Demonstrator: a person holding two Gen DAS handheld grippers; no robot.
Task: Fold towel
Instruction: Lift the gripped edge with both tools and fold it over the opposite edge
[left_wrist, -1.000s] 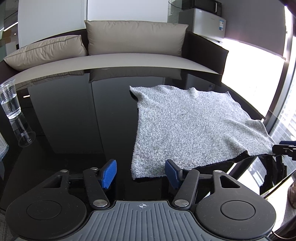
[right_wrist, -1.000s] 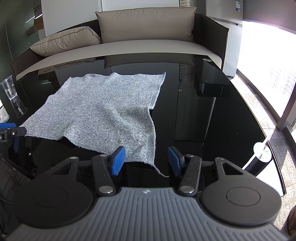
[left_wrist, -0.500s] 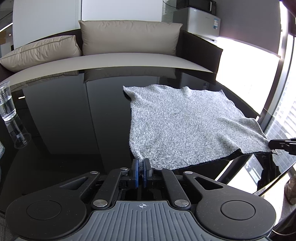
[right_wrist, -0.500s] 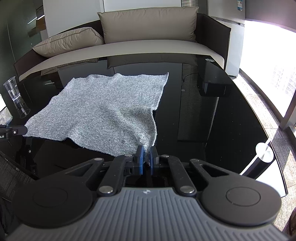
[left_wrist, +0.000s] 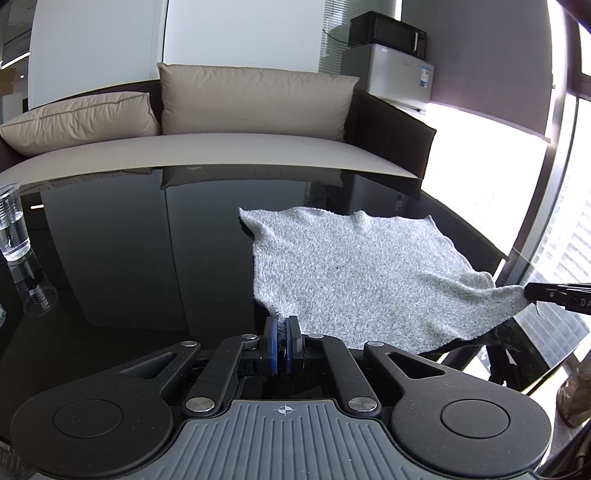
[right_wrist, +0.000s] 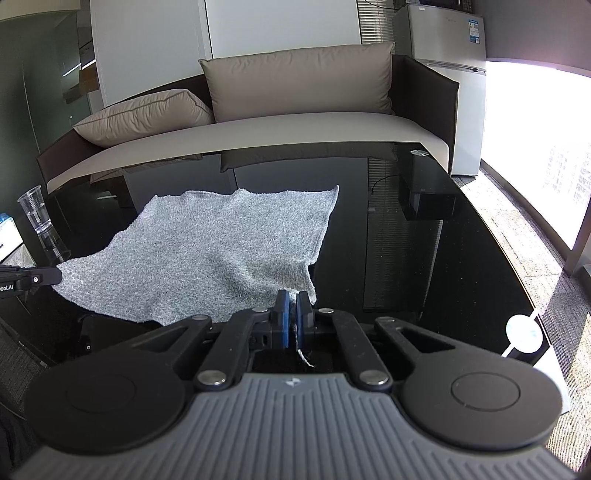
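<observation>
A grey terry towel (left_wrist: 354, 273) lies spread on the glossy black table (left_wrist: 140, 258), its near edge lifted off the surface. My left gripper (left_wrist: 282, 325) is shut on the towel's near-left corner. The right gripper's tip (left_wrist: 554, 293) shows at the right edge of the left wrist view, pinching the other near corner. In the right wrist view the same towel (right_wrist: 221, 251) hangs between my right gripper (right_wrist: 293, 310), shut on its near-right corner, and the left gripper's tip (right_wrist: 29, 280) at the far left. A loose thread dangles behind the right pads.
A clear plastic cup of water (left_wrist: 13, 229) stands at the table's left edge, seen also as the cup (right_wrist: 35, 210) in the right view. A beige sofa (left_wrist: 240, 122) with cushions runs behind the table. A white round disc (right_wrist: 524, 332) sits at the table's right corner.
Both grippers went from open to shut on the towel's near corners, and have since risen, lifting the near edge off the table.
</observation>
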